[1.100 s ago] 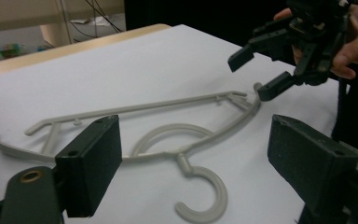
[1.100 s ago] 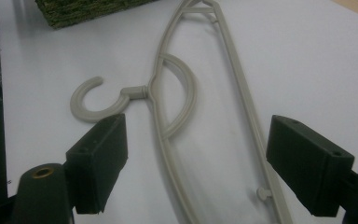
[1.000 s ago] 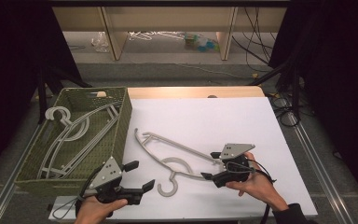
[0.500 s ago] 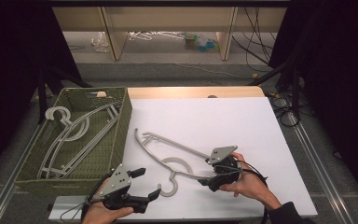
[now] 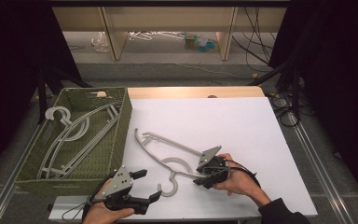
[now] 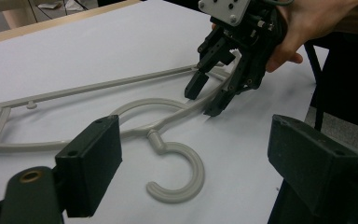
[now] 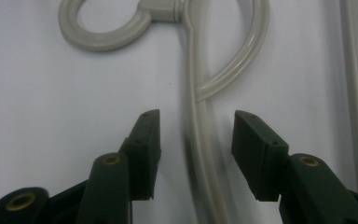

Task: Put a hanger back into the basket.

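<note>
A grey plastic hanger [image 5: 172,144] lies flat on the white table top, its hook [image 5: 170,186] towards the front edge. My right gripper [image 5: 199,176] reaches in from the right and straddles the hanger's lower arm [image 7: 200,140] just behind the hook. Its jaws have just been closing, and the arm lies between the pads with a gap on each side. In the left gripper view the right gripper [image 6: 203,101] tips down onto that arm. My left gripper [image 5: 150,185] hovers open and empty by the front edge, left of the hook [image 6: 186,186].
A green woven basket [image 5: 121,121] stands at the table's left with several grey hangers [image 5: 70,135] inside. Beyond the wooden back edge [image 5: 191,91] the floor holds shelving legs and loose clutter. Black cables hang at the right.
My right gripper has moved left and down onto the hanger's arm, and its jaws have narrowed around it. The left gripper has barely shifted.
</note>
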The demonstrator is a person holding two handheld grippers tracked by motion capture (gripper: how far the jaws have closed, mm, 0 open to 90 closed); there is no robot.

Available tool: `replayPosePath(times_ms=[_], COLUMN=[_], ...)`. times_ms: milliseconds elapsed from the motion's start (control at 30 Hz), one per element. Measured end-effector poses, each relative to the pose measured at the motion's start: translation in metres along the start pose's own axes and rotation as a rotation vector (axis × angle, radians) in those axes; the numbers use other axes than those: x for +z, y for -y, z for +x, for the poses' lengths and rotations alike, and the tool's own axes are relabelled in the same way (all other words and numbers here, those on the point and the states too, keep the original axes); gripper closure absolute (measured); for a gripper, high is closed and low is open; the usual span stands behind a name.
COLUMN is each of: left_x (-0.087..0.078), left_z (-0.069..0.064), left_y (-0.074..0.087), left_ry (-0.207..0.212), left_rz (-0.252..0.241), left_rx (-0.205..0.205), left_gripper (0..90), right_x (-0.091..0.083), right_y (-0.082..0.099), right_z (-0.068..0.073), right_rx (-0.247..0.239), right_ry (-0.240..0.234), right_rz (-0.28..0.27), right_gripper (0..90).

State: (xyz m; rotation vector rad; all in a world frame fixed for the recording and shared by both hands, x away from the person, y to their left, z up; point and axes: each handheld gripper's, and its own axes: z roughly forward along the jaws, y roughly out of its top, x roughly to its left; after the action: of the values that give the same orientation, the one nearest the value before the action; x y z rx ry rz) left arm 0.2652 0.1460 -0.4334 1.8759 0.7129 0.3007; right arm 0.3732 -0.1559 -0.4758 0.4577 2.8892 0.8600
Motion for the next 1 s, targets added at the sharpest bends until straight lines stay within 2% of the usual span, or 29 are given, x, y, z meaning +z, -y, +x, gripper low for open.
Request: replayPosePath(times_ms=[67, 167, 233, 367, 433, 500, 633, 700, 800, 867, 933, 1000], left_x=[0.0, 0.001, 0.001, 0.001, 0.0, 0.001, 0.003, 0.008, 0.014, 0.018, 0.024, 0.031], left_z=[0.001, 0.002, 0.002, 0.003, 0.003, 0.004, 0.005, 0.006, 0.012, 0.016, 0.02, 0.022], left_y=[0.0, 0.001, 0.001, 0.002, 0.002, 0.002, 0.001, -0.002, -0.007, -0.008, -0.01, -0.012], left_ry=[-0.007, 0.003, -0.005, -0.001, -0.007, -0.01, -0.008, -0.036, -0.066, -0.085, -0.112, -0.164], left_rz=[0.002, -0.005, 0.008, 0.001, 0.007, 0.003, -0.003, 0.004, 0.036, 0.059, 0.094, 0.14], left_rx=[-0.002, -0.007, -0.004, -0.01, -0.004, -0.018, -0.018, -0.011, 0.057, 0.036, 0.061, 0.11], left_gripper=[17.9, 18.0, 18.0, 18.8, 19.2, 19.2, 19.4, 20.7, 24.8, 25.7, 26.7, 27.1], right_x=[0.0, 0.001, 0.0, 0.0, 0.0, 0.0, 0.001, 0.001, 0.001, 0.0, -0.002, -0.005], right_y=[-0.002, -0.004, -0.007, -0.01, -0.011, -0.011, -0.011, -0.011, -0.011, -0.011, -0.012, -0.011], right_z=[0.0, -0.001, 0.0, 0.001, 0.001, 0.001, -0.001, -0.002, -0.001, -0.001, -0.001, -0.002], right_rx=[0.004, 0.023, 0.033, 0.031, 0.023, 0.037, 0.063, 0.062, 0.03, -0.002, -0.017, -0.046], right_ry=[0.007, 0.004, 0.002, -0.005, -0.005, -0.009, -0.021, -0.029, -0.029, -0.029, -0.041, -0.042], right_rz=[0.002, 0.022, 0.049, 0.079, 0.084, 0.084, 0.085, 0.085, 0.087, 0.087, 0.097, 0.113], right_gripper=[56.7, 60.7, 67.4, 76.6, 78.2, 77.9, 76.9, 77.3, 79.1, 80.6, 81.7, 81.9])
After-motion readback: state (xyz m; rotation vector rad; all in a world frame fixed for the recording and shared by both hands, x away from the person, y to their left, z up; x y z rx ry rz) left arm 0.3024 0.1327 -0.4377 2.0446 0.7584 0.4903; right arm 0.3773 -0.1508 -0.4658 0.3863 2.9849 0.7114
